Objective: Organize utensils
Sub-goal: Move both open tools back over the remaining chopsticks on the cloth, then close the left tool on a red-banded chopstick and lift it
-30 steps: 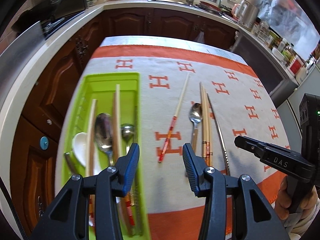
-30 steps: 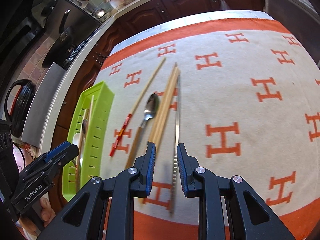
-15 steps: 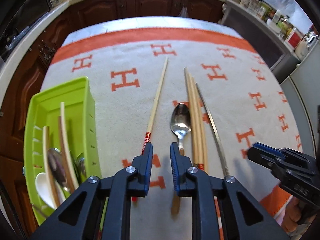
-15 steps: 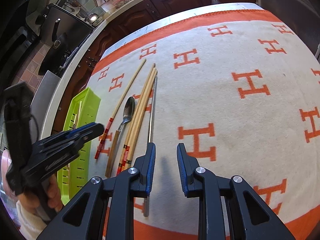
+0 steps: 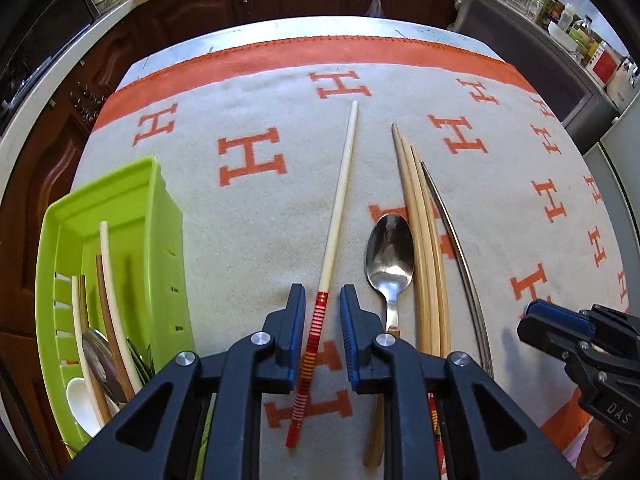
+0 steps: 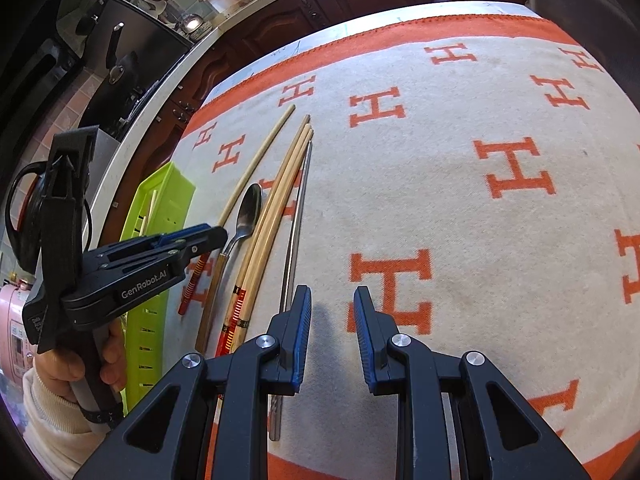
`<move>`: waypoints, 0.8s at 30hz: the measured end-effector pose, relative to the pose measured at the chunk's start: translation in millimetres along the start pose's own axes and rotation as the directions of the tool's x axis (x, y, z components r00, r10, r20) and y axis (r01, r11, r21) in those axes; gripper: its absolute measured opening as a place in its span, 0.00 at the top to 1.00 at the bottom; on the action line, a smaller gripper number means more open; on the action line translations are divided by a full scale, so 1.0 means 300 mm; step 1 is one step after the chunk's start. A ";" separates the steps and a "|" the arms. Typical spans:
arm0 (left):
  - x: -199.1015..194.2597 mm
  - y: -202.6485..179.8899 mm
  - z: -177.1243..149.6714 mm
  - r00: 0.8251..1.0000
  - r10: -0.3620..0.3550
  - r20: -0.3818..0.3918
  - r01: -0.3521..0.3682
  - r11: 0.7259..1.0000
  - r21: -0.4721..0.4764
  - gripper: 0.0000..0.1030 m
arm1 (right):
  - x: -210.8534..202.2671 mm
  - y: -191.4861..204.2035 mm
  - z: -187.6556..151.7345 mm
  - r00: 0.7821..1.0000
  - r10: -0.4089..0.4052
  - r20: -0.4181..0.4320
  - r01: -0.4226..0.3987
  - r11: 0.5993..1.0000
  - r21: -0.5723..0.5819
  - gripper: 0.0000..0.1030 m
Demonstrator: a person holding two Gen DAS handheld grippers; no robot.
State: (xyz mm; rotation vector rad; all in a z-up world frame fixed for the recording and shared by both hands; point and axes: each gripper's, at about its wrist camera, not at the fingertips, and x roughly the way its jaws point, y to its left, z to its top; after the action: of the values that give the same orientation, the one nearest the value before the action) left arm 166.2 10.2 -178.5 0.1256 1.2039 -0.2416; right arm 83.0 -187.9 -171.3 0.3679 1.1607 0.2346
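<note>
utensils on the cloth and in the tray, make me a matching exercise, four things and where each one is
Things:
1. red-banded chopstick
2. metal spoon
3. white spoon
4. metal chopstick

Places:
A. inside the green tray
B. between the open fingers of the left tongs
C. rightmost of the utensils lying on the cloth
D. on the cloth, right beside the bundle of wooden chopsticks, on its left

Pairs: 1-B, 2-D, 3-A, 4-C
</note>
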 end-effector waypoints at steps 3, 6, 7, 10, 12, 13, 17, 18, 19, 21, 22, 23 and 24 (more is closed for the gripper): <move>0.002 0.004 0.003 1.000 0.008 0.017 -0.008 1.000 -0.019 0.94 | 0.010 0.004 0.001 1.000 -0.001 -0.006 0.001 1.000 -0.003 0.79; 0.002 0.021 0.005 1.000 -0.003 0.028 0.005 0.998 -0.065 0.97 | 0.018 0.014 0.000 1.000 -0.007 -0.011 0.007 1.000 -0.014 0.79; 0.002 0.025 0.004 1.000 -0.006 0.030 0.008 0.997 -0.078 0.97 | 0.020 0.019 -0.003 1.000 -0.010 -0.013 0.010 1.000 -0.019 0.79; -0.005 0.040 -0.005 0.999 -0.023 0.026 0.026 0.993 -0.116 0.97 | 0.032 0.036 -0.006 1.000 -0.014 -0.023 0.013 0.999 -0.030 0.79; -0.023 0.044 -0.016 0.999 -0.032 0.030 0.035 0.992 -0.122 0.97 | 0.039 0.050 -0.008 0.999 -0.015 -0.030 0.014 0.999 -0.037 0.79; -0.034 0.043 -0.021 0.999 -0.030 0.035 0.034 0.992 -0.121 0.97 | 0.043 0.058 -0.008 0.999 -0.015 -0.034 0.013 0.999 -0.044 0.79; -0.120 0.039 -0.050 0.997 -0.027 0.075 0.036 0.993 -0.116 0.97 | 0.055 0.097 -0.014 0.999 -0.017 -0.044 0.014 0.998 -0.067 0.79; -0.150 0.043 -0.059 0.996 -0.030 0.088 0.040 0.992 -0.118 0.97 | 0.059 0.108 -0.014 0.999 -0.019 -0.045 0.016 0.997 -0.073 0.79; -0.172 0.047 -0.067 0.995 -0.031 0.097 0.042 0.992 -0.120 0.97 | 0.063 0.121 -0.014 0.999 -0.024 -0.045 0.021 0.997 -0.080 0.79; -0.215 0.058 -0.083 0.993 -0.027 0.113 0.041 0.992 -0.123 0.97 | 0.074 0.143 -0.010 0.998 -0.036 -0.044 0.032 0.995 -0.093 0.79; -0.240 0.068 -0.094 0.992 -0.020 0.122 0.035 0.991 -0.127 0.97 | 0.079 0.151 -0.008 0.998 -0.042 -0.044 0.038 0.994 -0.098 0.79; -0.258 0.078 -0.103 0.992 -0.016 0.127 0.033 0.991 -0.131 0.97 | 0.087 0.161 -0.005 0.998 -0.050 -0.045 0.045 0.994 -0.103 0.79; -0.284 0.092 -0.117 0.991 -0.011 0.135 0.030 0.990 -0.139 0.97 | 0.098 0.174 -0.001 0.997 -0.062 -0.046 0.056 0.992 -0.110 0.79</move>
State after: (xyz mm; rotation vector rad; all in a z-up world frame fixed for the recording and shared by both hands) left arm 112.4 54.8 -112.3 -0.0262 1.0851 -0.1792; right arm 94.5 -129.2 -175.4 0.2328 1.2005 0.2549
